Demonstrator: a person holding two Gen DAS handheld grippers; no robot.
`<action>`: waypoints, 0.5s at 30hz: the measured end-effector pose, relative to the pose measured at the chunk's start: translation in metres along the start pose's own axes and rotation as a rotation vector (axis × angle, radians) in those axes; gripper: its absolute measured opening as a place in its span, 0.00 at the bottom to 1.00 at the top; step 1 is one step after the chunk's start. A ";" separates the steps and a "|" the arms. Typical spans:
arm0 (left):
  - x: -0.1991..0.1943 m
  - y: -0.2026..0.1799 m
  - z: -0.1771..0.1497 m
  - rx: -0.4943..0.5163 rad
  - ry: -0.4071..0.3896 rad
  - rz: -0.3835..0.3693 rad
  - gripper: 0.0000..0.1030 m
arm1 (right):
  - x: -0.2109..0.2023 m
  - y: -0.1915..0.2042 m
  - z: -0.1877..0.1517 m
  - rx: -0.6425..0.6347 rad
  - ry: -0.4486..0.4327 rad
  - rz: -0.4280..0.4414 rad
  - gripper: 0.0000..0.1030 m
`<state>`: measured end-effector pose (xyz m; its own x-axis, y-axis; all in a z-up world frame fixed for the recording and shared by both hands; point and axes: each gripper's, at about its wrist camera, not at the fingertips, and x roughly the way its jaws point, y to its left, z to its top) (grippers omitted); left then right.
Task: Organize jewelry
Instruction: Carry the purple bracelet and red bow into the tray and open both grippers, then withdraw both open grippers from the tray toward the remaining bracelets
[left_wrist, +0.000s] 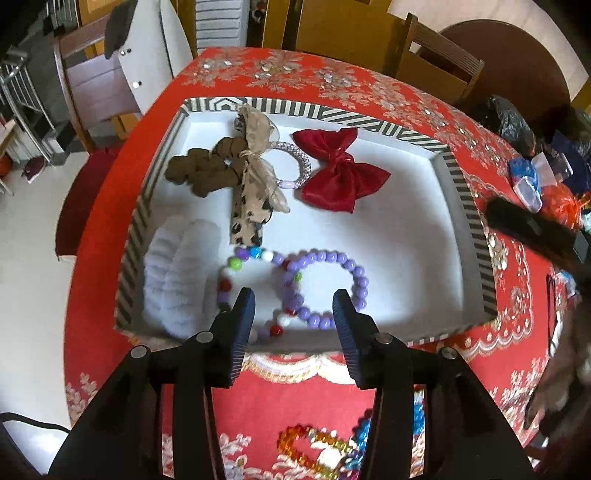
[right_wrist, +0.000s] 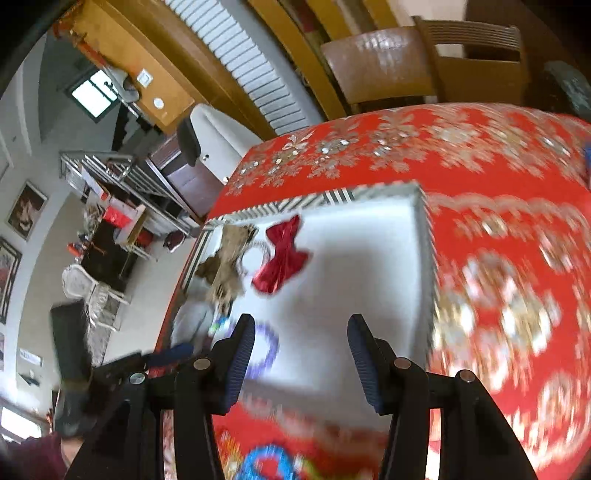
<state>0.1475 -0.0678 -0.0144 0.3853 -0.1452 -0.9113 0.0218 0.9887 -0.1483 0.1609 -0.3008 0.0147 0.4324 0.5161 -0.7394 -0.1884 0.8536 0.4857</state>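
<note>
A white tray with a striped rim (left_wrist: 469, 206) sits on a red tablecloth. In it lie a red bow (left_wrist: 340, 171), a brown scrunchie (left_wrist: 201, 171), a leopard-print bow (left_wrist: 251, 188), a clear beaded band (left_wrist: 295, 166), a white fluffy scrunchie (left_wrist: 177, 280), a multicolour bead bracelet (left_wrist: 236, 266) and a purple bead bracelet (left_wrist: 325, 288). My left gripper (left_wrist: 293, 317) is open and empty over the tray's near edge, above the purple bracelet. My right gripper (right_wrist: 301, 347) is open and empty over the tray (right_wrist: 424, 236); that view is blurred. The red bow (right_wrist: 280, 258) shows there too.
An orange bead bracelet (left_wrist: 306, 439) and a blue one (left_wrist: 364, 432) lie on the cloth in front of the tray. A black brush (left_wrist: 532, 229) and bags lie at the right. Wooden chairs (left_wrist: 439, 59) stand behind the table.
</note>
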 end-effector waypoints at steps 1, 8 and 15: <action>-0.004 0.000 -0.003 0.002 -0.002 0.003 0.42 | -0.011 0.003 -0.016 0.007 -0.010 -0.006 0.50; -0.031 0.002 -0.030 0.045 -0.040 0.039 0.42 | -0.044 0.015 -0.085 0.077 -0.027 -0.008 0.50; -0.048 0.006 -0.049 0.069 -0.051 0.049 0.42 | -0.042 0.025 -0.090 0.044 -0.034 -0.088 0.51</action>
<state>0.0841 -0.0563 0.0096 0.4342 -0.0963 -0.8957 0.0648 0.9950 -0.0755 0.0592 -0.2943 0.0159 0.4751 0.4363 -0.7642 -0.1099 0.8910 0.4404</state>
